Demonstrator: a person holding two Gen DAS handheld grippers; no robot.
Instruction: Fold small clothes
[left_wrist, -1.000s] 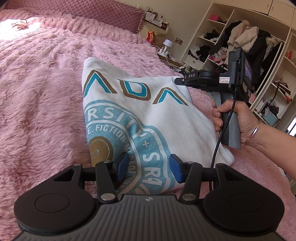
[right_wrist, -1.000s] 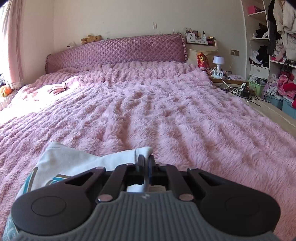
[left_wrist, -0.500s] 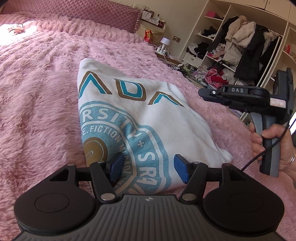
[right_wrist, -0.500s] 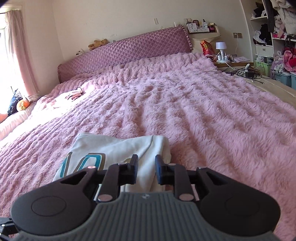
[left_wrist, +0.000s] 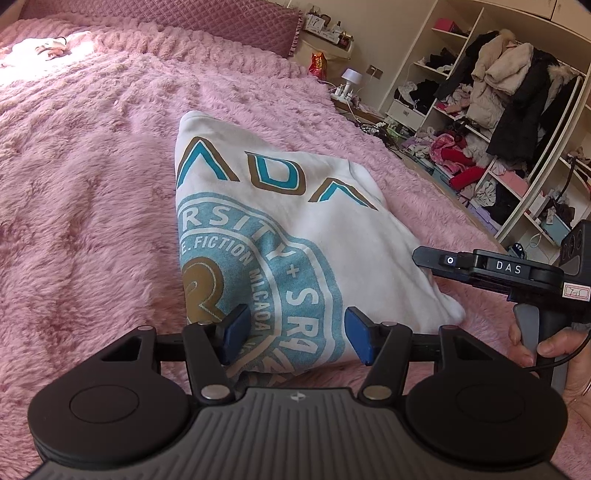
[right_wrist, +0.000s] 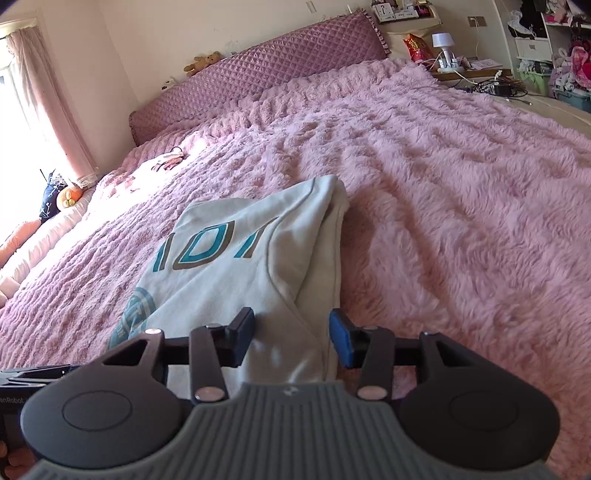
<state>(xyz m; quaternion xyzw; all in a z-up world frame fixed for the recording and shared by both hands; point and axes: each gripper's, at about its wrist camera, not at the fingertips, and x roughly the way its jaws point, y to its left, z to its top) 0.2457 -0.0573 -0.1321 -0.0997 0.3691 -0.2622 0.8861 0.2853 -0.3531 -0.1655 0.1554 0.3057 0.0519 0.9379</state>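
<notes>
A white sweatshirt (left_wrist: 295, 229) with a teal and gold printed crest lies folded into a rough rectangle on the fluffy pink blanket (left_wrist: 92, 177) that covers the bed. The left gripper (left_wrist: 295, 336) hovers low over the near edge of the garment with its blue-padded fingers (left_wrist: 234, 332) spread wide apart, holding nothing, the printed circle showing between them. In the same view the right gripper (left_wrist: 424, 256) comes in from the right, its black tip just beside the right edge of the sweatshirt near the lower corner, with the right hand (left_wrist: 546, 347) wrapped around its grey handle. Seen from the right wrist, the right gripper (right_wrist: 291, 338) also has its fingers spread and empty, poised above the layered side edge of the sweatshirt (right_wrist: 240, 266), where a fold of cloth overlaps another. A quilted purple headboard (right_wrist: 258, 70) stands at the far end of the bed, a small white lamp (left_wrist: 351, 79) sits on a bedside table, and an open wardrobe (left_wrist: 517, 122) crowded with coats and clothes fills the wall to the right.
</notes>
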